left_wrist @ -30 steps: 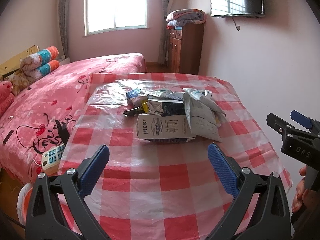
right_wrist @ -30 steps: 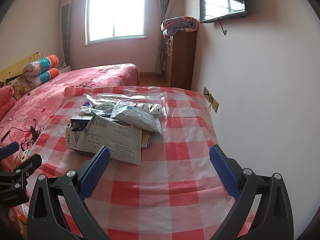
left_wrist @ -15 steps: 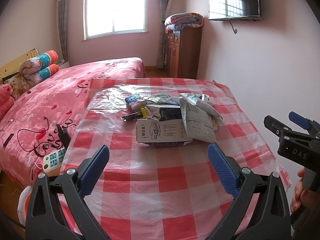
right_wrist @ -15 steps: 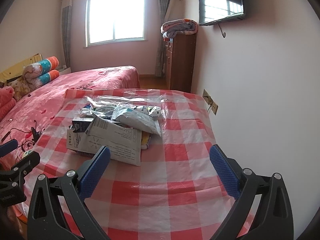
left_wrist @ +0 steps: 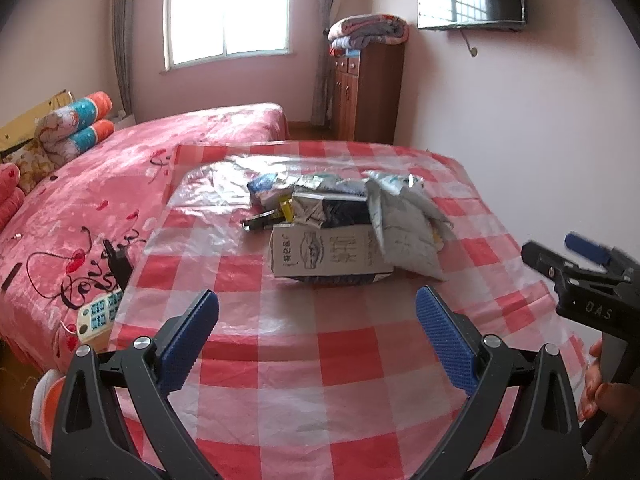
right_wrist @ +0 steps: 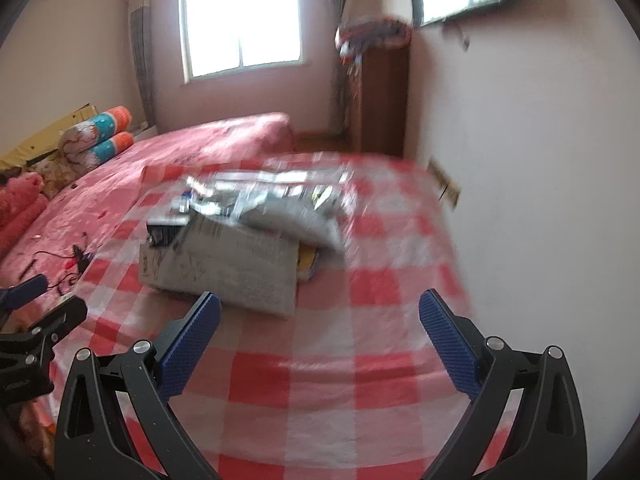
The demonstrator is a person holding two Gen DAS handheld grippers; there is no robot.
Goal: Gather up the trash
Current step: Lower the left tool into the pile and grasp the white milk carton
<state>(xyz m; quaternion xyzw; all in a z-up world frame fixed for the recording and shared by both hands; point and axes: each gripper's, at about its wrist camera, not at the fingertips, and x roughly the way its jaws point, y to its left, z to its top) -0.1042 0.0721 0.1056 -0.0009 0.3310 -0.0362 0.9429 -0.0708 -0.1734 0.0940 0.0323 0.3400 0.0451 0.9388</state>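
**Approach to the trash pile: nothing grasped**

We hold the left gripper [left_wrist: 316,322] and the right gripper [right_wrist: 320,324] with jaws spread wide, both empty. The trash pile [left_wrist: 344,224], a carton [left_wrist: 326,254] under grey pouches [left_wrist: 404,224], lies mid-table on the checked tablecloth [left_wrist: 320,360], well apart from both. We judge the next move needs a reach forward and one item singled out. The right wrist view is motion-blurred; items behind the carton are hidden.
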